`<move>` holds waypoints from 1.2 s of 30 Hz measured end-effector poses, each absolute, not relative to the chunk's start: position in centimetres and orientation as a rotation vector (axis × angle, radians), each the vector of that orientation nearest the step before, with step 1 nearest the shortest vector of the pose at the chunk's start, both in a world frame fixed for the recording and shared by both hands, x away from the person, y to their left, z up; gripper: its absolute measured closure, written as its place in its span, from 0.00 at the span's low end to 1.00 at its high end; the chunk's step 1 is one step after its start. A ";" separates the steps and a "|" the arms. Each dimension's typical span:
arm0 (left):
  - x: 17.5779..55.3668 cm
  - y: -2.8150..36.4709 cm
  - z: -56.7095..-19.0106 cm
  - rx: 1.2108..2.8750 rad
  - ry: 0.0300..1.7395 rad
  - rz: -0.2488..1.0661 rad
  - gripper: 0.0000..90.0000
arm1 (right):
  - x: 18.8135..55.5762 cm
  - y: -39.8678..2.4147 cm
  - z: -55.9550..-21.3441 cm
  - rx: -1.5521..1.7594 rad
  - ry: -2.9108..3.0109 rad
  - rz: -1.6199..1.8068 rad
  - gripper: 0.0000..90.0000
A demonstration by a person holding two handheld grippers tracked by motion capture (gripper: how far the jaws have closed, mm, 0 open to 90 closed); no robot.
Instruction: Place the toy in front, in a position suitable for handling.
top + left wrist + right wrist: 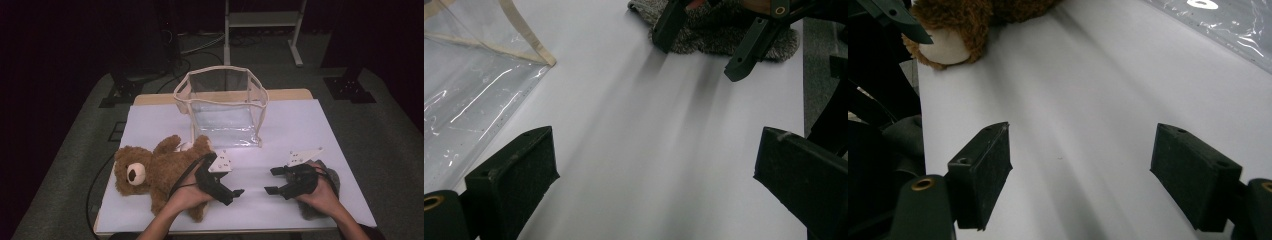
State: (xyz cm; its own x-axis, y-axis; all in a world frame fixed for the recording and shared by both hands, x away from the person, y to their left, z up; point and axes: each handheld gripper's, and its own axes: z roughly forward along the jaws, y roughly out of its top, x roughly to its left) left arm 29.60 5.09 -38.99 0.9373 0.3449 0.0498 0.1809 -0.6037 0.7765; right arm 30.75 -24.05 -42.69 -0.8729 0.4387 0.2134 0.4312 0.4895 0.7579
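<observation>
White sheeting covers the tabletop I am working over, with a strip of pale wood showing along its far edge. Around it I see grey carpet and a very dark room, with a light metal frame standing at the back and black cables on the floor beside it. I can read no writing or label on anything.

Toward the far middle of the table stands a clear plastic box-shaped bag with cream fabric trim, its top open; I see nothing inside it. Its creased clear wall also appears in the left gripper view.

On the left side of the table lies a brown plush teddy bear with a pale muzzle, on its back with its head toward the left edge. My left gripper hovers just beside the bear's body, jaws spread wide over bare sheet, holding nothing. My right gripper faces it from the right, jaws likewise wide apart and empty. Under my right hand lies a grey speckled plush item, near the table's right edge; in the left gripper view it sits behind the right gripper's jaws.
</observation>
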 end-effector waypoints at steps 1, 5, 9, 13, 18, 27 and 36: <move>29.7 5.1 -39.0 2.229 0.369 0.242 0.03 | 30.8 -24.1 -42.8 0.794 2.709 1.368 0.25; 29.8 5.2 -39.0 2.230 0.361 0.231 0.03 | 30.9 -24.3 -42.9 0.798 2.711 1.381 0.25; 29.7 5.3 -38.8 2.227 0.344 0.227 0.03 | 30.9 -24.5 -42.9 0.800 2.705 1.397 0.25; 29.5 5.5 -38.5 2.230 0.331 0.247 0.03 | 30.9 -24.4 -43.0 0.801 2.707 1.394 0.25; 29.4 6.6 -37.5 2.224 0.314 0.285 0.03 | 30.8 -24.2 -43.0 0.806 2.716 1.384 0.25; 28.9 7.9 -35.9 2.234 0.287 0.311 0.03 | 31.0 -23.6 -43.1 0.804 2.728 1.395 0.25; 28.6 9.4 -34.8 2.228 0.240 0.319 0.03 | 31.3 -23.2 -43.4 0.803 2.733 1.383 0.25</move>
